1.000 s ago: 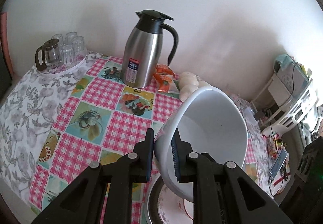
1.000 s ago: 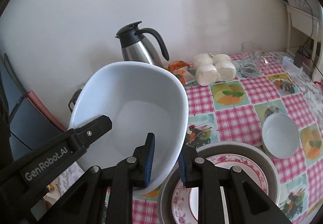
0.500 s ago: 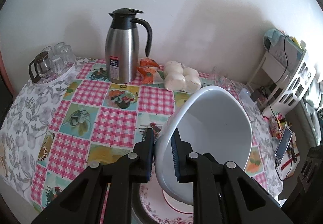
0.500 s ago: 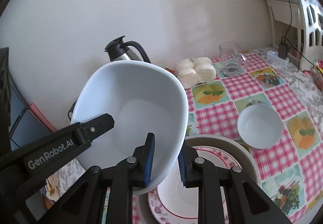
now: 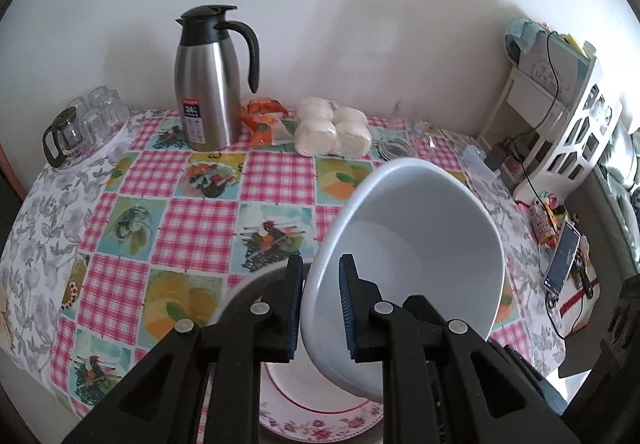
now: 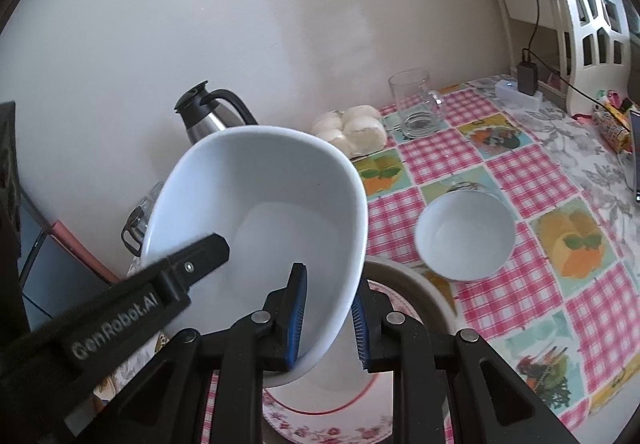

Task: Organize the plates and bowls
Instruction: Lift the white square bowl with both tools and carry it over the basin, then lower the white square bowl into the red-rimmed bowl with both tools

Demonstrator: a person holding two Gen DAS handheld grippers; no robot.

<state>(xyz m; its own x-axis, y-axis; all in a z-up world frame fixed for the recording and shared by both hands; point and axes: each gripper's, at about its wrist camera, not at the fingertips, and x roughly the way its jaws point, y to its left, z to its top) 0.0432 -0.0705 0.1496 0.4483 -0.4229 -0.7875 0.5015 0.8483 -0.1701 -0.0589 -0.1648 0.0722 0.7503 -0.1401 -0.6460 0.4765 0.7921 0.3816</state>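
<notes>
Big white bowl carried by both grippers, above the flowered plate!

The left gripper (image 5: 319,298) and right gripper (image 6: 329,318) each pinch the rim of the big bowl (image 6: 260,212), tilted over the plate (image 6: 320,424). Level it, keep both pinches matched, then lower gently; the small bowl (image 6: 464,236) waits just beside.

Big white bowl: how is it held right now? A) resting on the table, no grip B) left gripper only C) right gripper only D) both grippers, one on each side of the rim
D: the left gripper clamps one side of the big white bowl's rim and the right gripper clamps the other, with the bowl tilted above the floral plate.
</notes>
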